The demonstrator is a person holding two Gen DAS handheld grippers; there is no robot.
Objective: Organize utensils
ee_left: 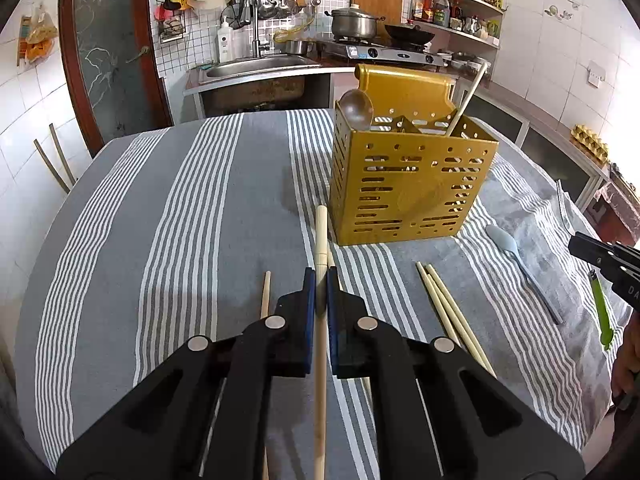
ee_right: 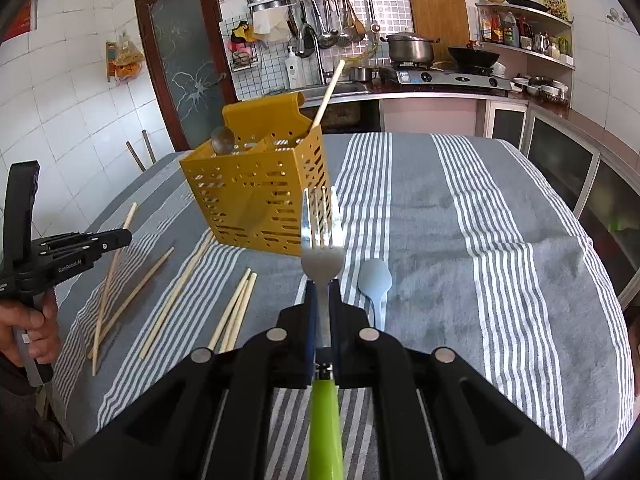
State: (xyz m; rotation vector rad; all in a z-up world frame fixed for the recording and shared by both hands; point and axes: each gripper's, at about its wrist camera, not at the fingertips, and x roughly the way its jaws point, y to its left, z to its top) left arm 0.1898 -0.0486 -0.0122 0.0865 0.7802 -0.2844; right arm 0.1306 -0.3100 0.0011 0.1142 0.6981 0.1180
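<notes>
A yellow perforated utensil holder [ee_left: 408, 184] [ee_right: 260, 204] stands on the striped cloth; a brown spoon [ee_left: 356, 110] and one chopstick [ee_left: 468, 100] stick out of it. My left gripper [ee_left: 321, 280] [ee_right: 120, 238] is shut on a pale chopstick [ee_left: 321, 236], lifted and pointing at the holder's left corner. My right gripper [ee_right: 323, 292] [ee_left: 574, 244] is shut on a green-handled fork [ee_right: 322, 256], tines up, just in front of the holder. Loose chopsticks [ee_left: 452, 312] [ee_right: 236, 312] and a blue-grey spoon [ee_left: 516, 256] [ee_right: 374, 280] lie on the cloth.
The table [ee_right: 480, 220] is covered with a grey, white-striped cloth, rumpled at its right side. More chopsticks [ee_right: 176, 292] lie at the left in the right wrist view. Behind the table are a sink [ee_left: 260, 66], a stove with a pot [ee_left: 354, 22] and shelves. A hand [ee_right: 36, 320] holds the left gripper.
</notes>
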